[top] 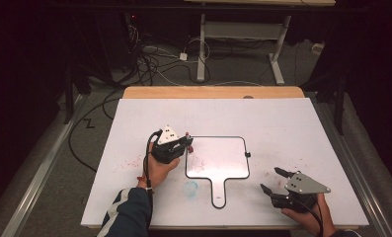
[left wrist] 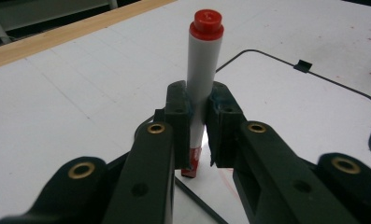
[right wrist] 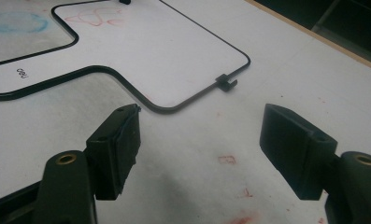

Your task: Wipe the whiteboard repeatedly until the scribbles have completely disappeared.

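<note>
Your left gripper (top: 184, 143), seen from above at the left edge of the small paddle-shaped whiteboard with a black rim and short handle (top: 217, 159), is clamped on a white marker pen with a red end cap (left wrist: 203, 79). In the left gripper view the pen stands upright between the two pads, red cap uppermost, and its red lower end points down at the board's surface just inside the black rim. Both pads press on the white barrel.

Your right gripper (top: 271, 180) rests near the front right of the large white table sheet (top: 292, 123), just beside the whiteboard's lower right corner and apart from it. Its jaws stand wide apart with nothing between them; the right gripper view shows bare sheet with faint red smudges between the pads.

The whiteboard lies flat at the middle of the sheet, handle toward you. Faint red strokes (right wrist: 93, 17) mark its left part. A smeared blue ring (top: 190, 188) lies on the sheet just left of the handle. A small black clip (top: 247, 154) sits on the board's right rim.
</note>
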Available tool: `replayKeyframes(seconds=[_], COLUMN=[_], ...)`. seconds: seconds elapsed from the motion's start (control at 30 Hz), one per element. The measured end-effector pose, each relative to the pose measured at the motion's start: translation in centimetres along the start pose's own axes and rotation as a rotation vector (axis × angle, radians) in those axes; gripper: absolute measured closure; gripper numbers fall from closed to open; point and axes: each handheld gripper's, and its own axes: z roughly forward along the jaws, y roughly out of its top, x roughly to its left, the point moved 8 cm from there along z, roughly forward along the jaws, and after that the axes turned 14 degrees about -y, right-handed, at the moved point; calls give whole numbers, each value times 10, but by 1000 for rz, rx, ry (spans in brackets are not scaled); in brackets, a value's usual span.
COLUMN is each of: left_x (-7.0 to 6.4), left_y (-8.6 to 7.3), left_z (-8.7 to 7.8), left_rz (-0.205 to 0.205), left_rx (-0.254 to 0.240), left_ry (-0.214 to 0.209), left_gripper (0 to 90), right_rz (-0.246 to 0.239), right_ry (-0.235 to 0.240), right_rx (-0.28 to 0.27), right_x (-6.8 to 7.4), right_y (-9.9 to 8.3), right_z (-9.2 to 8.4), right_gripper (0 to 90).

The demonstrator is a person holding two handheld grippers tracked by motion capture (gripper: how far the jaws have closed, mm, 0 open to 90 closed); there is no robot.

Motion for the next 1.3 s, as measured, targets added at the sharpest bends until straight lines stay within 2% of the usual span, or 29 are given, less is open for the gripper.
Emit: replayKeyframes(seconds=[0.13,0.2,0.3,0.43,0.53,0.63,0.8,0.93,1.0,1.1,1.23,1.3], left_x=[-18,-29,-41,-51,-54,-47,-18,-3,-2,-12,-39,-54], left_y=[2,3,5,5,5,5,4,1,1,1,3,4], left_z=[11,16,22,25,25,23,11,3,3,8,20,26], left_rz=[27,33,58,66,84,95,68,37,19,15,45,72], left_rx=[2,-2,17,27,40,46,41,26,14,6,11,29], left_ry=[-43,-82,-107,-131,-122,-89,8,46,36,-5,-85,-121], left_gripper=[789,788,788,789,789,789,790,789,789,789,788,788], right_rz=[1,-1,-3,0,-1,0,-4,-7,-7,-6,-8,-5], right_ry=[-1,0,0,-1,-3,-3,-2,0,0,0,0,-1], right_rx=[-1,-1,-1,-1,-3,-4,-5,-2,-2,-2,-1,-2], right_x=[0,0,0,0,-1,-1,0,0,0,1,1,0], right_y=[0,0,1,0,1,1,1,0,0,1,0,1], right_z=[0,0,0,-1,-1,-1,-1,0,0,0,0,-1], right_gripper=[299,299,299,299,299,299,299,299,299,299,298,298])
